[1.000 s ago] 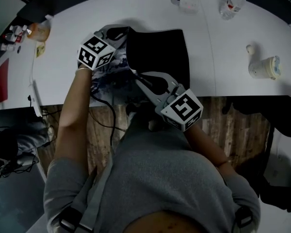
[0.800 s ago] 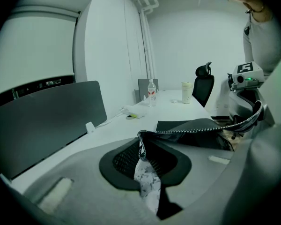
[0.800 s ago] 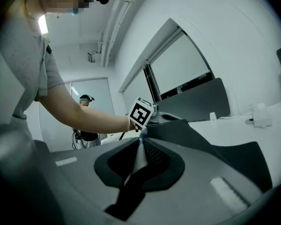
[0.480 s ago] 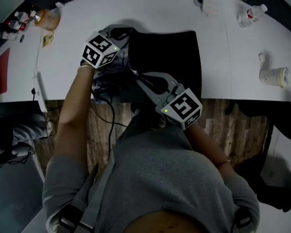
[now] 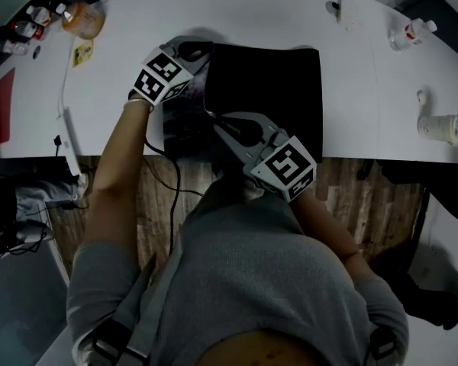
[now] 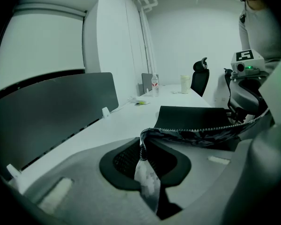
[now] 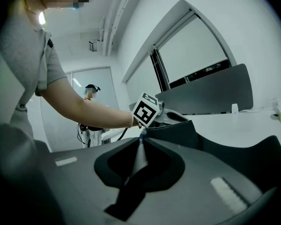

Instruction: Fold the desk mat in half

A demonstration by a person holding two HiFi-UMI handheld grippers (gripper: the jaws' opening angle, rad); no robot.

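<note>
The desk mat (image 5: pixel 267 90) lies on the white table (image 5: pixel 122 75), its left part lifted and turned over so the black underside faces up. A strip of the patterned top side (image 5: pixel 182 120) shows under the raised flap. My left gripper (image 5: pixel 195 58) holds the far edge; its jaws are closing with the stitched mat edge (image 6: pixel 141 144) pinched between them. My right gripper (image 5: pixel 216 122) is shut on the near edge, and the thin mat corner (image 7: pixel 139 154) runs between its pads. Each gripper shows in the other's view: the right gripper (image 6: pixel 246 71) and the left gripper (image 7: pixel 146 110).
A cup (image 5: pixel 439 126) and a water bottle (image 5: pixel 409 33) stand at the right, an orange bottle (image 5: pixel 84 20) and small items at the far left. A cable (image 5: pixel 172 189) hangs off the near table edge. An office chair (image 6: pixel 199 76) stands beyond the table.
Both grippers have carried the lifted flap a little to the right. Less of the patterned side shows than a second ago.
</note>
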